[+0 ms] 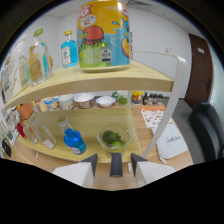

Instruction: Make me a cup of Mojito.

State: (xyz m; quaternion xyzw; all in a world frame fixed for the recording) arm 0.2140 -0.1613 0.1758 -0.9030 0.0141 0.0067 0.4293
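A clear glass bowl (114, 137) holding green limes (112, 138) is sitting at the lower centre of the frame, on the lower wooden shelf (95, 122) and just ahead of the gripper (115, 161). The gripper's two dark fingers are standing apart, with a gap between them and nothing caught in it; a dark upright part is showing in the middle of that gap. The bowl is lying beyond the fingertips, not between them.

To the left of the bowl, a small blue bottle (74, 140) is resting on the same shelf, with a clear glass bottle (42, 132) further left. Toward the back of this shelf, in the middle of the frame, a row of small bowls and cups (84, 101) is lining up.

Above, the upper wooden shelf (100, 77) is curving across the frame. A large, brightly printed yellow can (104, 34) is standing on it at top centre. To its left, a blue bottle (69, 49) and several clear bottles (36, 59) are occupying the upper left.

At the right, a white shelf support (169, 107) is slanting down, and a dark chair (210, 127) is showing at the right edge. A brown door (200, 67) is filling the upper right.
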